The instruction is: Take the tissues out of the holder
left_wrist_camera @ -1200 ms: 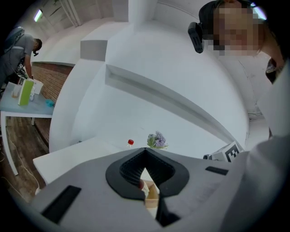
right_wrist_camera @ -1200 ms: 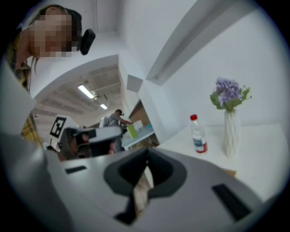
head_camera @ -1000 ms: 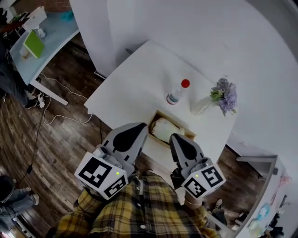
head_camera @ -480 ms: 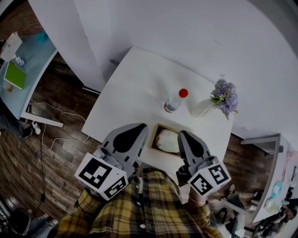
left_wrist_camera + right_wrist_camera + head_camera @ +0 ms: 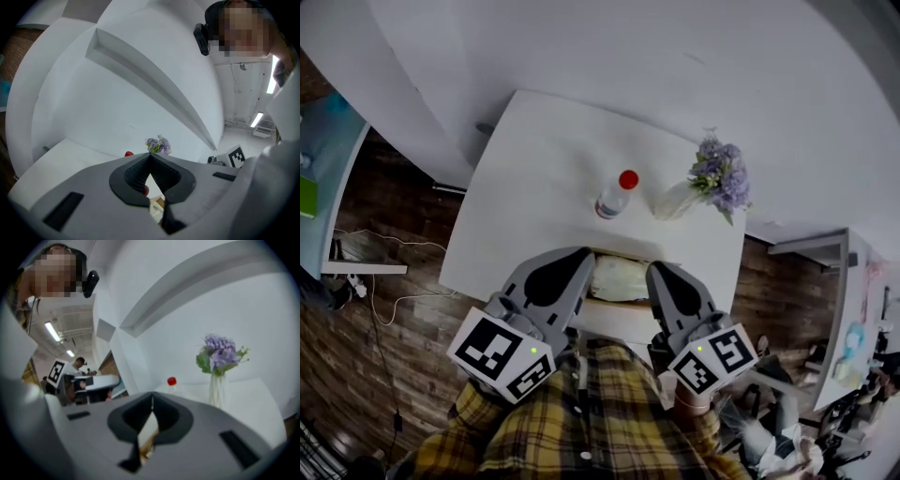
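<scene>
From the head view I can only see part of the light wooden box-shaped tissue holder (image 5: 630, 257). Its near end is hidden behind the two grippers, and its sides are covered by their grey jaws. The pale wad of white tissues (image 5: 619, 279) shows in the gap between them, sitting in the holder at the near edge of the white rectangular table (image 5: 525, 187). Each gripper view catches only a thin blurred sliver of wood and white below its jaw tips. I cannot tell from any view whether either gripper touches the holder.

Both are held low in front of my yellow plaid shirt (image 5: 581, 427), pointing away from me and slightly downward. The left gripper (image 5: 577, 262) is just left of the tissues and the right gripper (image 5: 661, 278) just right of them.

In the left gripper view the jaws meet at their tips with nothing clamped. The right gripper's jaws are likewise pressed together and empty.

Farther back on the table stand a clear plastic bottle with a red cap (image 5: 616, 192) and a white vase of purple flowers (image 5: 712, 178), well apart from the grippers.
</scene>
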`<state>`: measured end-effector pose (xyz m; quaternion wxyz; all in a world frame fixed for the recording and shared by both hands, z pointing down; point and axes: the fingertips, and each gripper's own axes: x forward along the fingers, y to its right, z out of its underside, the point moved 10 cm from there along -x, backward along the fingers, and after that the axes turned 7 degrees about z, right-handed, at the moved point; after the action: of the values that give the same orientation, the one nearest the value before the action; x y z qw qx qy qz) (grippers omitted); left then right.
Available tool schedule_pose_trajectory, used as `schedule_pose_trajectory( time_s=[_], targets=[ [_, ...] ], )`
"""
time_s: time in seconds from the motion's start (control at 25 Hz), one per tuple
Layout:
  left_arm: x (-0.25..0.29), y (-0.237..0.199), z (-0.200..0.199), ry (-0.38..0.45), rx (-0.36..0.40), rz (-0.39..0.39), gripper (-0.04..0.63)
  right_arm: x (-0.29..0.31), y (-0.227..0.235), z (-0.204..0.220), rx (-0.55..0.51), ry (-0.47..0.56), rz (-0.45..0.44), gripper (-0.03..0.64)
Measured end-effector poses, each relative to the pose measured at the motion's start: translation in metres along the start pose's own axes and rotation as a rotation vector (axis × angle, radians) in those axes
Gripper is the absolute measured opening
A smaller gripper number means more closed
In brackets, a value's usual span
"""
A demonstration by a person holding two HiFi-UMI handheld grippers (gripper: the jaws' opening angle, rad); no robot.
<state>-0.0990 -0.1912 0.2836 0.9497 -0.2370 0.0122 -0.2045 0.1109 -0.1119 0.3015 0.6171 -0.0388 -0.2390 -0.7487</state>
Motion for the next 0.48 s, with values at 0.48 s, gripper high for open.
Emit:
schedule_pose_trajectory(
  time_s=[0.48],
  targets=[
    [0.029,0.002,0.006,-0.009,-0.027,0.003,0.005,-0.001,0.022,-0.002,-0.034,-0.060,-0.008,0.012]
  ],
)
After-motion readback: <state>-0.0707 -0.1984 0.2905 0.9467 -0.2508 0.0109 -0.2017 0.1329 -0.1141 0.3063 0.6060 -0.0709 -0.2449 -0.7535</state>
